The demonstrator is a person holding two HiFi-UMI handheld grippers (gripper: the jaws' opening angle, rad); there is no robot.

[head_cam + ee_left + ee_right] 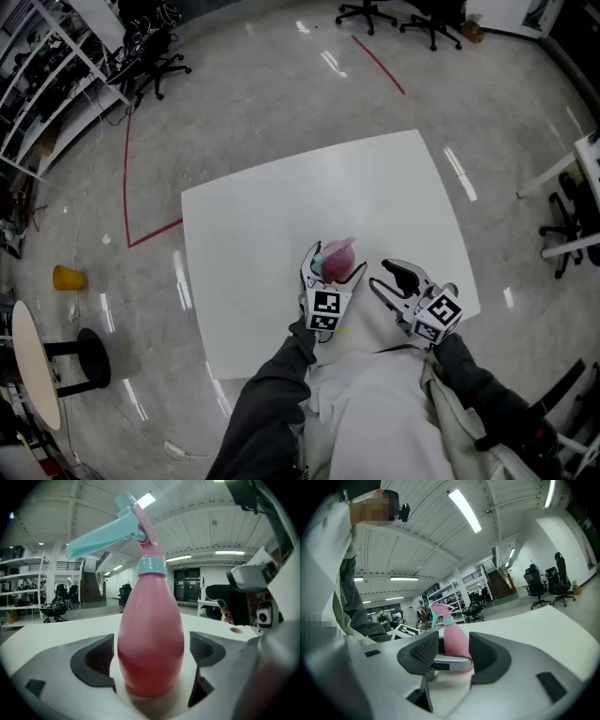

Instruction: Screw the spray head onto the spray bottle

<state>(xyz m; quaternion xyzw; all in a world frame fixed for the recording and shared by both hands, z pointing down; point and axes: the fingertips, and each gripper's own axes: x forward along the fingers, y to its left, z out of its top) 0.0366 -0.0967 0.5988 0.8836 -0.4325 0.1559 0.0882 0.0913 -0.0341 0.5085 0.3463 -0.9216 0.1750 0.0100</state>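
The upright spray bottle (pixel 337 258), spray head (pixel 122 527) on top, is being straddled untouched by the wide-open left gripper (pixel 336 265) near the counter's (pixel 281 206) 6 o'clock edge. The right gripper (pixel 384 277), at the bottle's 3 o'clock, is being held open and empty. A topple is probably being risked if one jaw is being brought in first.

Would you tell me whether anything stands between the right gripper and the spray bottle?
Only the left gripper, whose open fingers flank the spray bottle low down; one finger lies on the side facing the right gripper. Otherwise there is just bare table.
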